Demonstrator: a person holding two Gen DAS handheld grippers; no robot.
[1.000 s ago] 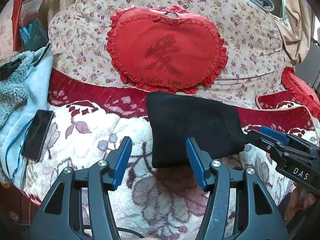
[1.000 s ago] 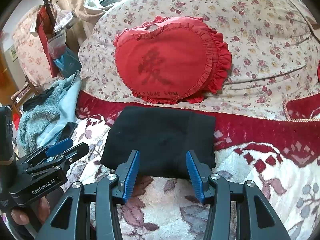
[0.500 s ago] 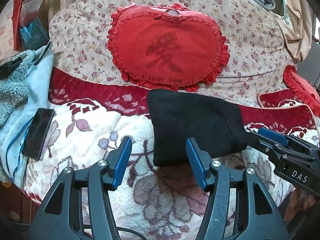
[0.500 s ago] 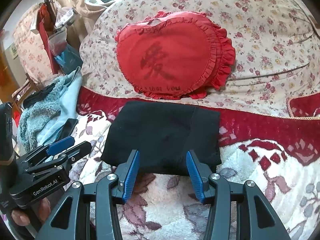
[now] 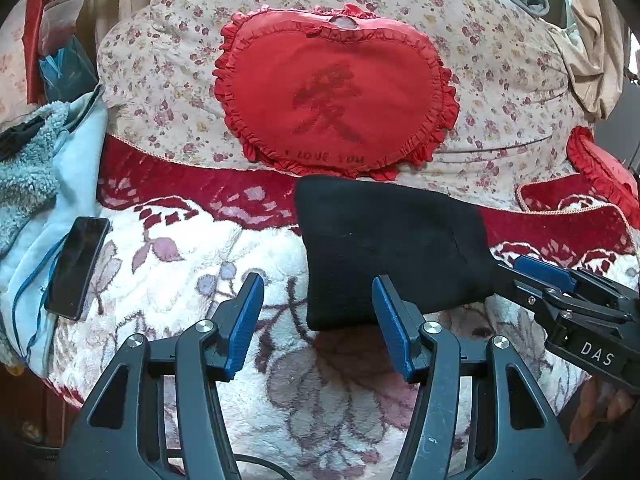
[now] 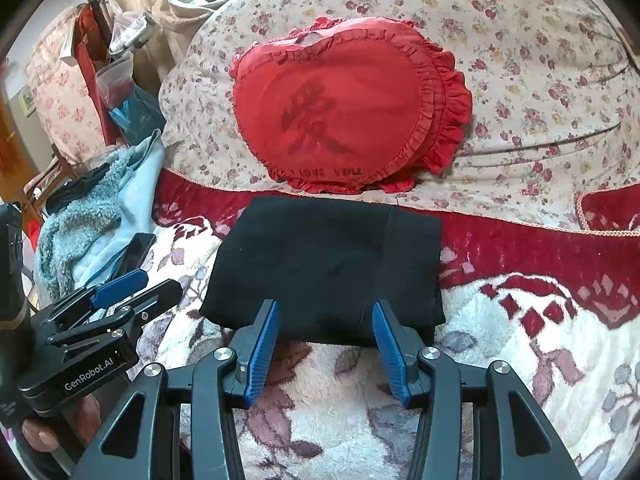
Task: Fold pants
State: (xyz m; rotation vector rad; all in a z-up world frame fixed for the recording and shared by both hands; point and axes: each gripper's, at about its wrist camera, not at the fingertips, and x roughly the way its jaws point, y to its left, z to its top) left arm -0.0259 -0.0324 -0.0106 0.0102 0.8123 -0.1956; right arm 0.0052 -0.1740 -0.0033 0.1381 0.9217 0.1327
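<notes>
The black pants [image 5: 390, 244] lie folded into a compact rectangle on the floral blanket, also in the right wrist view [image 6: 324, 264]. My left gripper [image 5: 318, 290] is open and empty, just in front of the bundle's near left corner. My right gripper [image 6: 325, 314] is open and empty, at the bundle's near edge. Each gripper shows in the other's view: the right one [image 5: 560, 284] at the bundle's right side, the left one [image 6: 128, 284] to its left.
A red heart-shaped pillow [image 5: 332, 96] leans on a floral cushion [image 5: 160, 80] behind the pants. A black phone [image 5: 78, 266] lies on light blue clothing [image 5: 40, 168] at the left. Another red pillow [image 5: 604, 172] sits at the right.
Both grippers have drawn back a little from the folded pants and stay open. The pants have not moved.
</notes>
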